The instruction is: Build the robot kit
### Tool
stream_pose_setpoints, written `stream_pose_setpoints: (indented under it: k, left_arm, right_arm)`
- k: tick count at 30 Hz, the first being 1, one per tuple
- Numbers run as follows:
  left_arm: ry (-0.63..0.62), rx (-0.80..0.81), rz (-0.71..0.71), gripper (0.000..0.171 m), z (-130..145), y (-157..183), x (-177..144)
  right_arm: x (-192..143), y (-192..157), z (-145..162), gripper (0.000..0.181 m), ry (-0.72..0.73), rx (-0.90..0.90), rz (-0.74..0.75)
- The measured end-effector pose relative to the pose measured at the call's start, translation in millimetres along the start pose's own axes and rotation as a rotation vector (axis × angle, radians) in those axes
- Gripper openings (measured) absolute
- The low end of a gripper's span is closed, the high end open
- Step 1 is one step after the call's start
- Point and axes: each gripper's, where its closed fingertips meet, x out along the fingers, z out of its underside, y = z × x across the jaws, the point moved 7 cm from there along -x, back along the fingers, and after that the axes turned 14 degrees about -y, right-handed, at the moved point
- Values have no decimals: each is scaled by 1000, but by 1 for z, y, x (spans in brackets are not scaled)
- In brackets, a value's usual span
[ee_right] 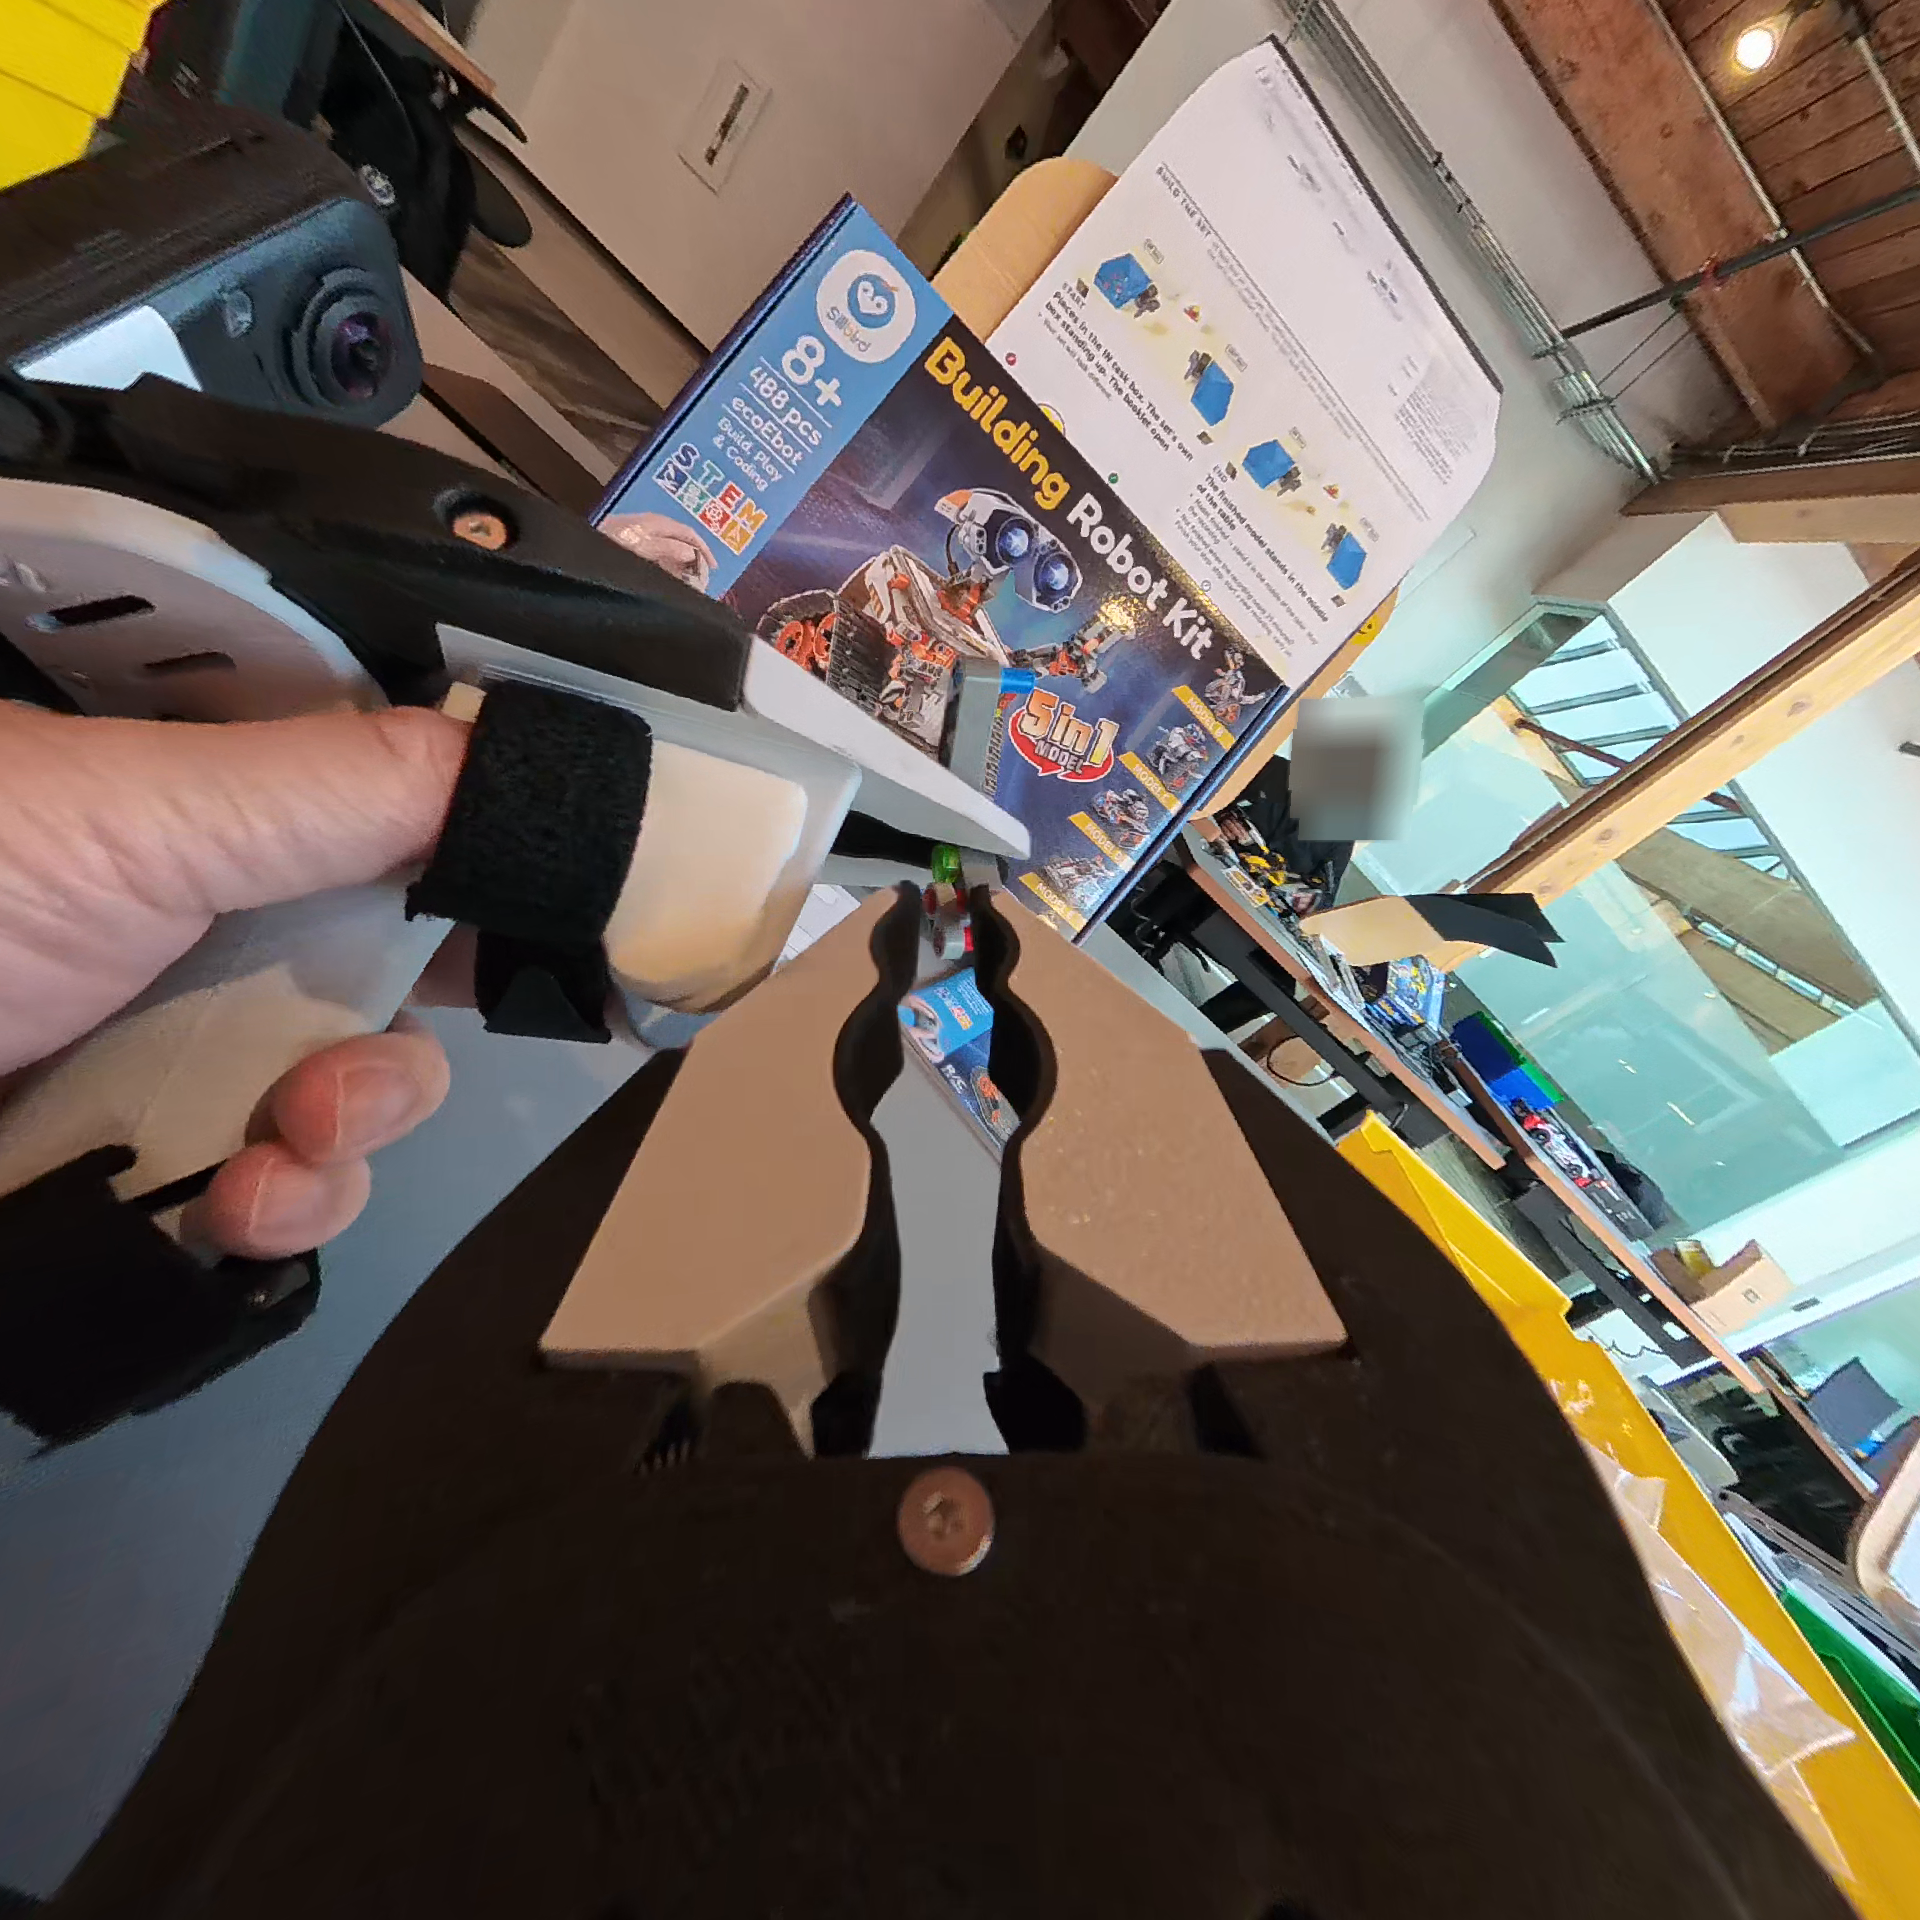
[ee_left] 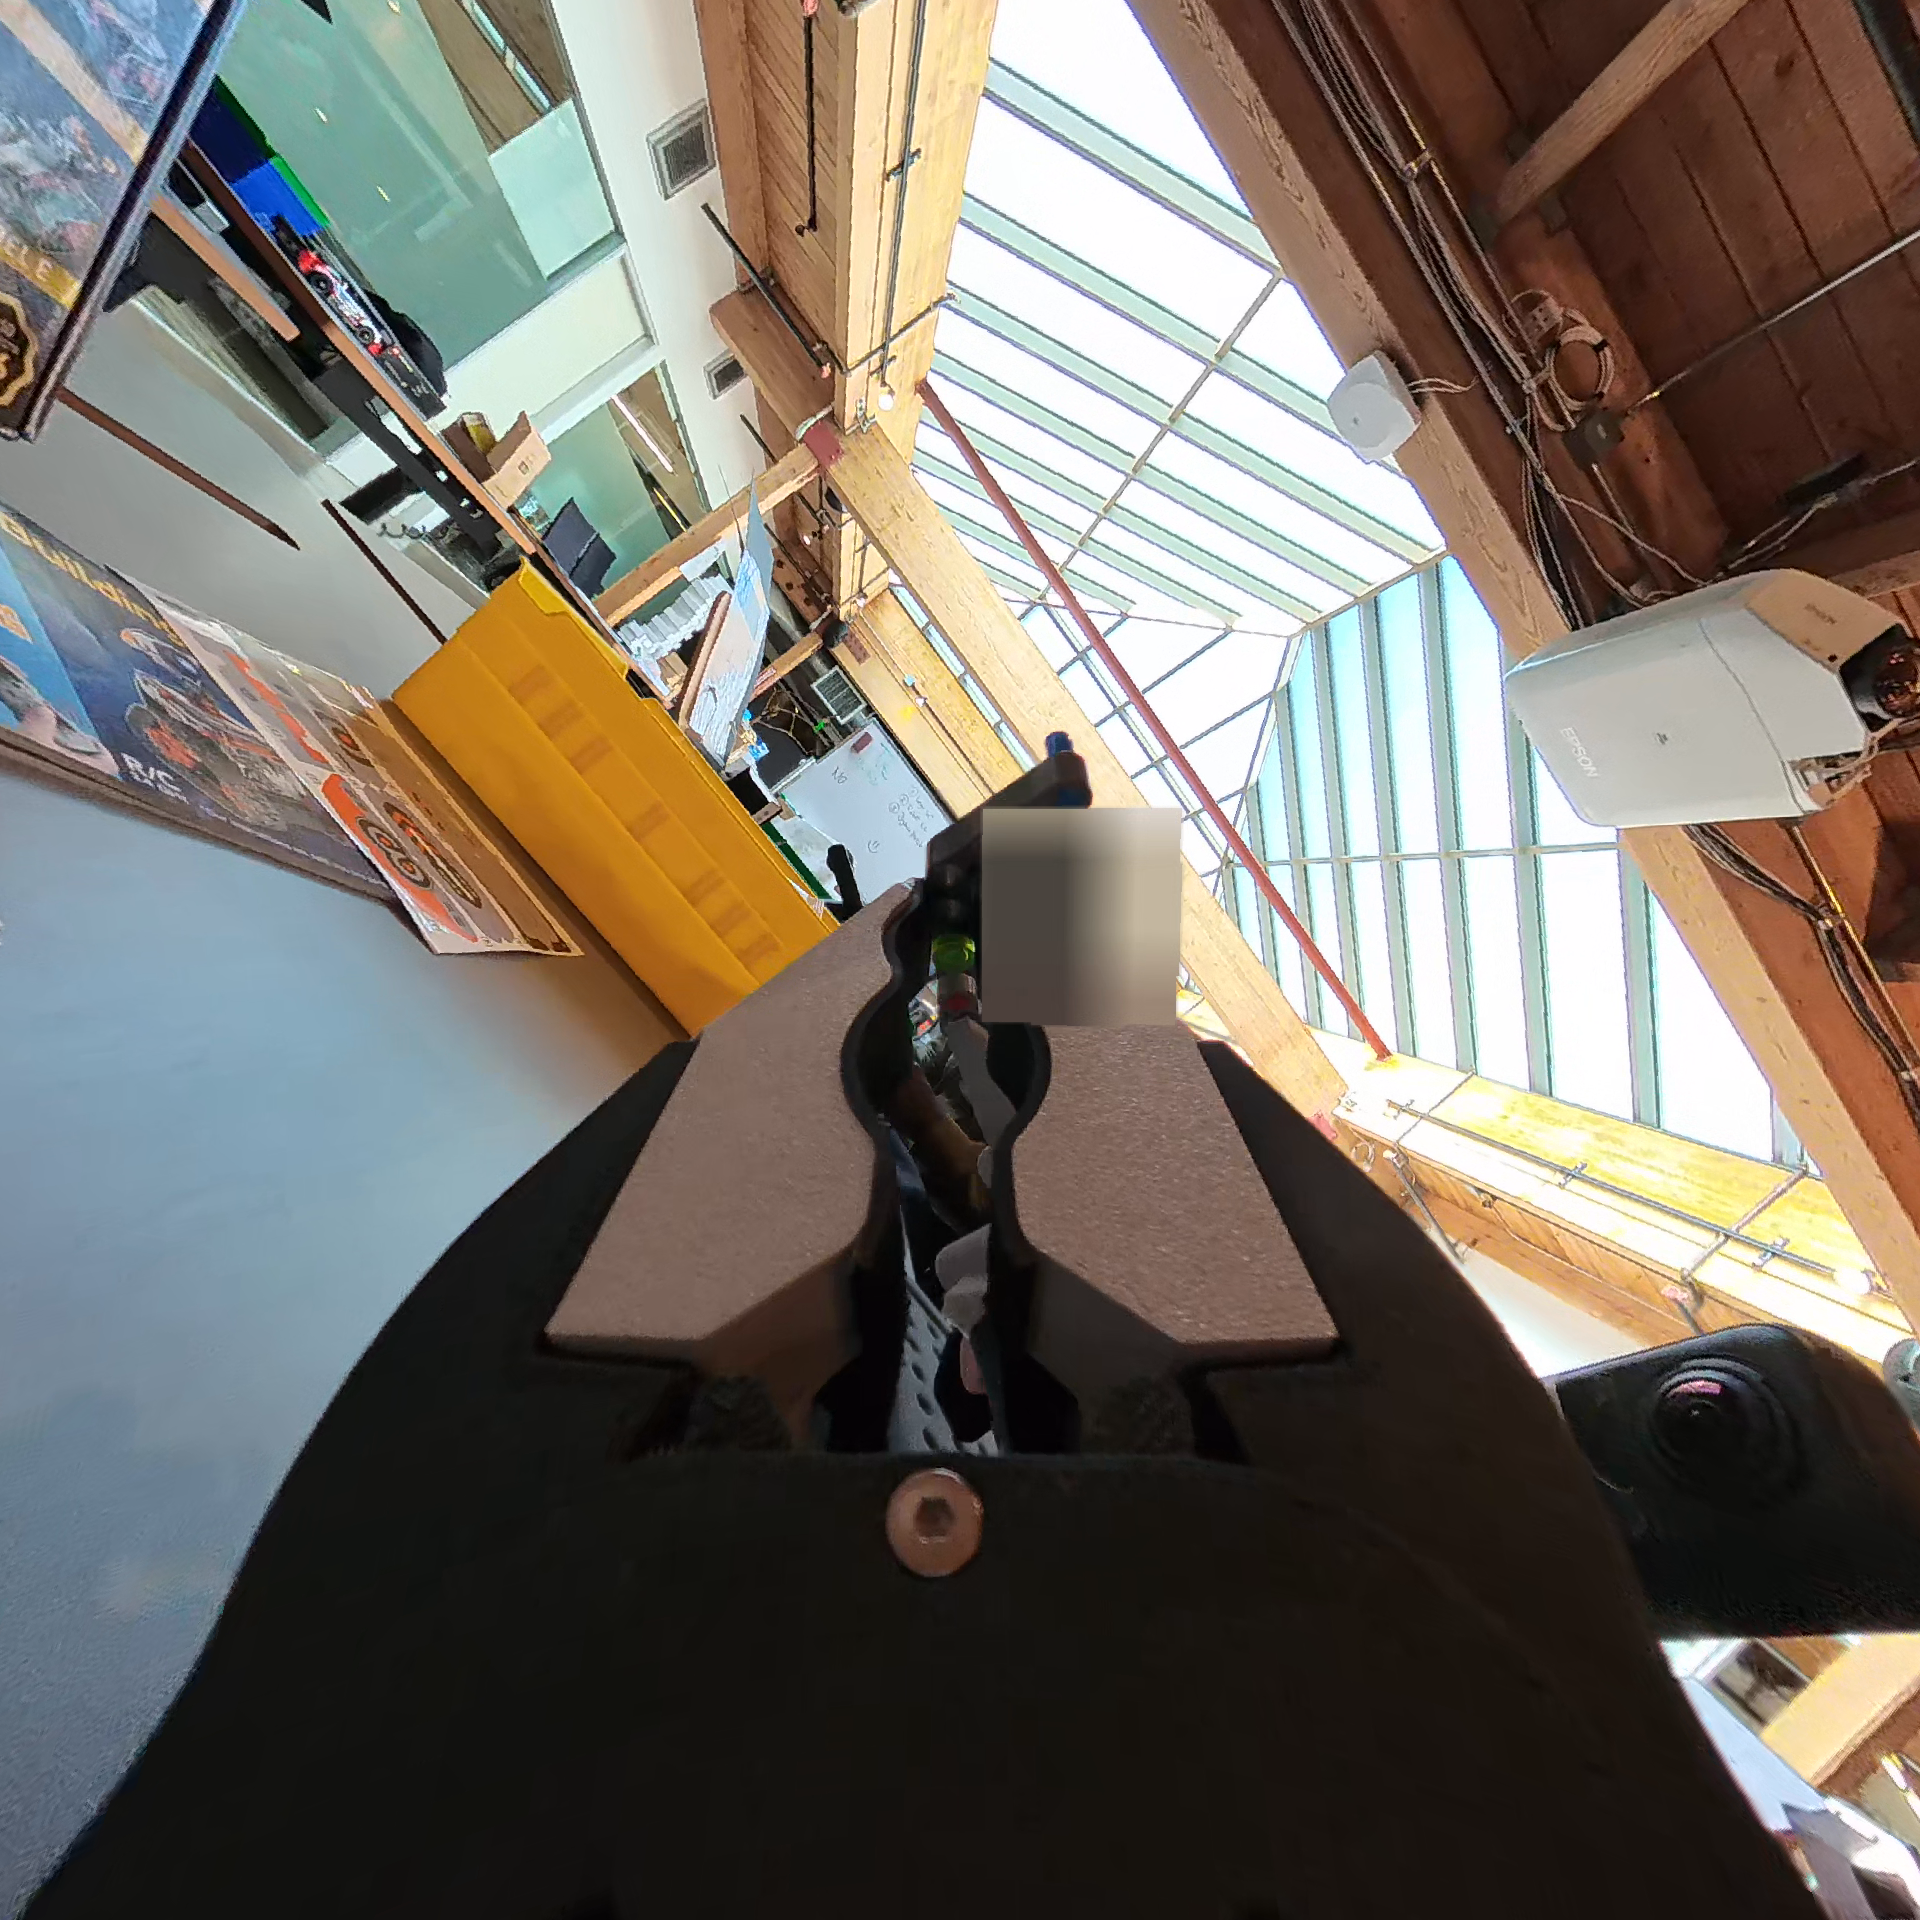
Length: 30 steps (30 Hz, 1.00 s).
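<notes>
- Right wrist view: the right gripper [ee_right: 951, 914] pinches a small red, grey and green toy part [ee_right: 945, 904] at its tips.
- The left gripper [ee_right: 977, 842] touches that part, nearly closed.
- Both hang above the yellow bin [ee_right: 1538, 1382].

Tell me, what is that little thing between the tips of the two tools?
A small toy brick assembly, grey and red with a green stud. The right tool and the left tool both grip it, seen best in the right wrist view.
</notes>
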Motion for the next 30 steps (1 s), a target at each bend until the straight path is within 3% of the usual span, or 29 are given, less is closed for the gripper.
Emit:
stream_pose_setpoints:
  k: [30]
  left_arm:
    - [35, -144, 69, 5, 8, -6, 1]
  right_arm:
    - [-2, -3, 2, 2, -29, -27, -3]
